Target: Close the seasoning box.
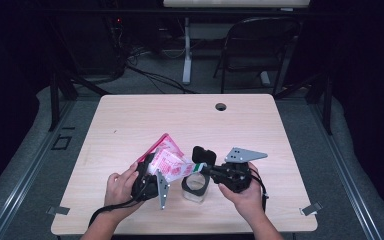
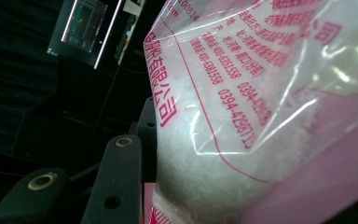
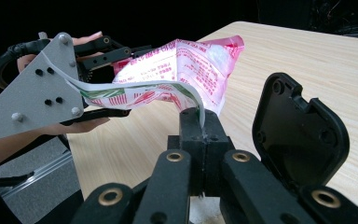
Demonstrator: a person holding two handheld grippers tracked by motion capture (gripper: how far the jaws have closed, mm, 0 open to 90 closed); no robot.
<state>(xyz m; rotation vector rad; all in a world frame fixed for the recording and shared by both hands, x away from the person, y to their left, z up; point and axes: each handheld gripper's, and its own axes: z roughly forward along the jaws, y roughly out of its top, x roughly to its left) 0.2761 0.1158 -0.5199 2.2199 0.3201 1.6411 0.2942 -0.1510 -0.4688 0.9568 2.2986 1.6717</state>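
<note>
Nearest the person's edge of the bench, two hands came in from below, each carrying a hand-held gripper. The left hand-held gripper was clamped on the body of a pink-and-white printed plastic bag; in the left gripper view one black jaw pressed against the bag's side, where a white, grainy filling showed through the clear film. The right hand-held gripper had its jaws drawn together on the bag's thin top edge, pinching the film where it curved down between them. The bag hung stretched between the two grippers, lifted off the bench and tilted, its pink corner pointing up and away from the person. Just below the bag, between the hands, a clear jar stood upright on the bench with its mouth open. Farther off, the bench had a round cable hole near its far edge. Beyond the bench stood a dark folding chair on the grey floor.
</note>
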